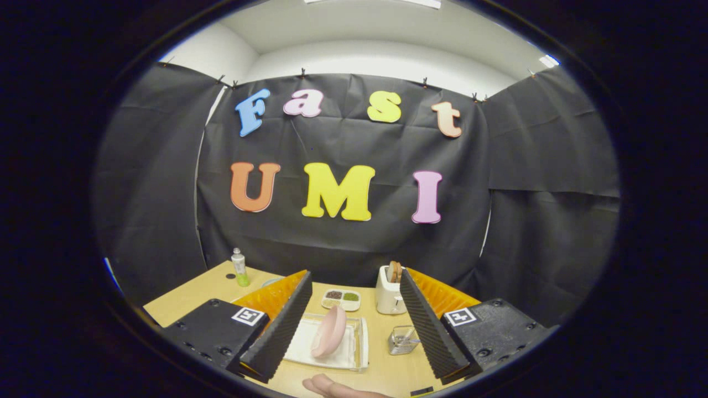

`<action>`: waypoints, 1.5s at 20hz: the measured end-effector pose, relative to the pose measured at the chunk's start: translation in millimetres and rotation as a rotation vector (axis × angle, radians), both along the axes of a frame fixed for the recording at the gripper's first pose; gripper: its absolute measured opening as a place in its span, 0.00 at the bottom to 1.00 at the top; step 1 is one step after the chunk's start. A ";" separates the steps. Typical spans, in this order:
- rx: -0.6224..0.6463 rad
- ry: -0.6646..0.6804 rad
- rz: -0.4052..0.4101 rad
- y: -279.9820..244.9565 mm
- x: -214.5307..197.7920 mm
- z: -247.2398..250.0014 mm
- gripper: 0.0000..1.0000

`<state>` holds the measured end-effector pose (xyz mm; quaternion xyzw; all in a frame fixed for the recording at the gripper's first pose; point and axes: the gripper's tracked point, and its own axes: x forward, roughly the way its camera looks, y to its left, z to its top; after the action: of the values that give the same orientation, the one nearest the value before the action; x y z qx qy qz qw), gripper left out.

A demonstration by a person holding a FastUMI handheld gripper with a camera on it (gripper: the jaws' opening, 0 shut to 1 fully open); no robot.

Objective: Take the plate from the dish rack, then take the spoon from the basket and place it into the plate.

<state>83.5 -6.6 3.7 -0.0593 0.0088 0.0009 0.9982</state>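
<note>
The gripper (354, 326) hangs above a pale wooden table (381, 370), its two fingers spread wide apart and holding nothing. Between the fingers, nearer the left one, a pink plate (328, 331) stands on edge, tilted, in a clear dish rack (354, 354) that sits on the table. Just inside the right finger, a small clear basket (402, 340) rests on the table, well apart from the rack; something slim stands in it, too small to tell for certain as the spoon. Beyond the rack, between the fingertips, lies a small white tray (342, 299) split into compartments, one dark and one green. Beside it, close to the right fingertip, stands a white toaster (389, 296) with slices of bread (394, 271) upright in its slot. Beyond the left finger, near the far corner of the table, a small bottle (239, 267) with greenish contents stands upright, with a dark round spot on the tabletop just beside it. Below the fingers, at the near edge of the table, part of a person's hand (332, 387) shows. Black cloth walls close the booth behind the table, with a pale wall and ceiling above them.
</note>
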 end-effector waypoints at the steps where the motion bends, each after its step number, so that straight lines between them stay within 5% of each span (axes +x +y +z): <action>1: -0.005 0.019 -0.001 1.0 10.0 -2.9 1.00; 9: -0.032 0.335 0.037 34.3 102.6 -50.4 1.00; 19: -0.103 0.951 -0.099 16.4 172.3 -147.5 0.97; 23: -0.146 1.084 -0.188 11.5 187.7 -165.0 0.71; 30: -0.045 1.280 -0.216 21.0 179.6 -201.4 0.48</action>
<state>263.0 14.4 -197.7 -0.0666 0.6079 -0.0647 0.7886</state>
